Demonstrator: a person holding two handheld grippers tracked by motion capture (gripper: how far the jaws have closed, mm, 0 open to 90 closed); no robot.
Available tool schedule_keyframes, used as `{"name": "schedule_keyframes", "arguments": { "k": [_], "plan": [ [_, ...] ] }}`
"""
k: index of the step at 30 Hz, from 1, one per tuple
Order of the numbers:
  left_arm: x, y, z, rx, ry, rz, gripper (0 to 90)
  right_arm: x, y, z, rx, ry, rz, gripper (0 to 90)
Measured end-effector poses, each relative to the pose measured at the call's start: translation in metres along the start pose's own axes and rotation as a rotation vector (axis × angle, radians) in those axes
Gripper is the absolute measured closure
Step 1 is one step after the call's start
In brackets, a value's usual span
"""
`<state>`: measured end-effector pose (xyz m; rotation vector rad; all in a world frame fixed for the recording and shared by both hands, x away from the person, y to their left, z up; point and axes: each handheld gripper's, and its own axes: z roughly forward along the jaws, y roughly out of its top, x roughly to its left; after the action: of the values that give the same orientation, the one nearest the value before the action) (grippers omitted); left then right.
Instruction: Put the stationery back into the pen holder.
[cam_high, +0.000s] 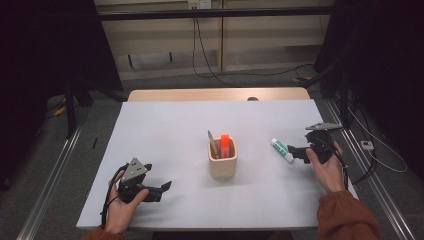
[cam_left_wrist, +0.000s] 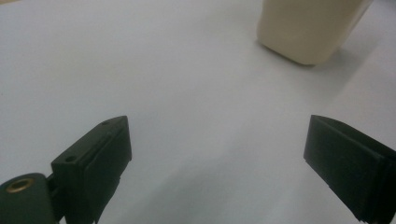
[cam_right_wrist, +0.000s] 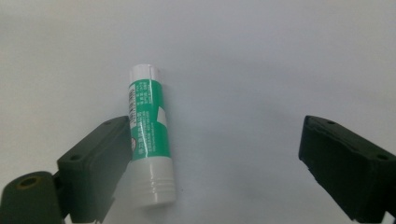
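A green-and-white glue stick (cam_high: 281, 150) lies flat on the white table (cam_high: 170, 130), right of centre. My right gripper (cam_high: 296, 153) hovers at its near end, jaws wide apart. In the right gripper view the glue stick (cam_right_wrist: 147, 135) lies between the jaws, close beside the left one, and the pads do not press on it; the right gripper (cam_right_wrist: 215, 154) is open. My left gripper (cam_high: 163, 190) rests at the front left, open with nothing between its jaws, and points at the cup. The left gripper (cam_left_wrist: 217, 154) has bare table between its jaws.
A cream cup (cam_high: 222, 162) stands mid-table holding an orange item (cam_high: 225, 145) and a brown stick (cam_high: 213, 142); the cup's base (cam_left_wrist: 308, 28) is ahead of the left gripper. Cables trail over the floor behind and to the right of the table.
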<state>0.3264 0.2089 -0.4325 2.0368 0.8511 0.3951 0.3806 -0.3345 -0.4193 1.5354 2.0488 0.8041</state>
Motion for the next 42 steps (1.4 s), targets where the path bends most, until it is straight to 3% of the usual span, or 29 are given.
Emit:
{"name": "schedule_keyframes", "arguments": {
  "k": [2,8,17,21,25,30,31,36,42],
  "plan": [
    [0.001,-0.001,0.0,-0.004,0.001,0.001,7.6,0.0,0.003,0.004,0.022,0.016,-0.003,12.4],
    [0.002,-0.002,0.0,0.004,0.004,0.0,7.6,0.0,0.001,0.011,0.09,0.123,-0.038,11.6],
    [0.002,-0.002,0.003,0.009,0.002,0.006,7.6,0.006,0.006,0.017,0.162,0.192,-0.056,28.4],
    [0.002,-0.002,0.003,0.01,-0.003,0.009,7.6,0.012,0.014,0.02,0.195,0.196,-0.094,36.8],
    [0.002,-0.003,0.004,0.021,-0.01,0.014,7.6,0.012,0.01,0.026,0.254,0.202,-0.101,43.4],
    [0.001,-0.003,0.004,0.025,-0.007,0.028,7.6,0.012,0.009,0.027,0.244,0.205,-0.107,51.8],
    [0.001,-0.002,0.004,0.026,-0.008,0.029,7.6,0.012,0.009,0.029,0.251,0.208,-0.118,57.6],
    [0.001,-0.003,0.005,0.028,-0.015,0.027,7.6,0.016,0.009,0.03,0.265,0.179,-0.158,64.7],
    [0.001,-0.003,0.004,0.03,-0.013,0.036,7.6,0.017,0.01,0.03,0.277,0.166,-0.137,65.3]
  ]
}}
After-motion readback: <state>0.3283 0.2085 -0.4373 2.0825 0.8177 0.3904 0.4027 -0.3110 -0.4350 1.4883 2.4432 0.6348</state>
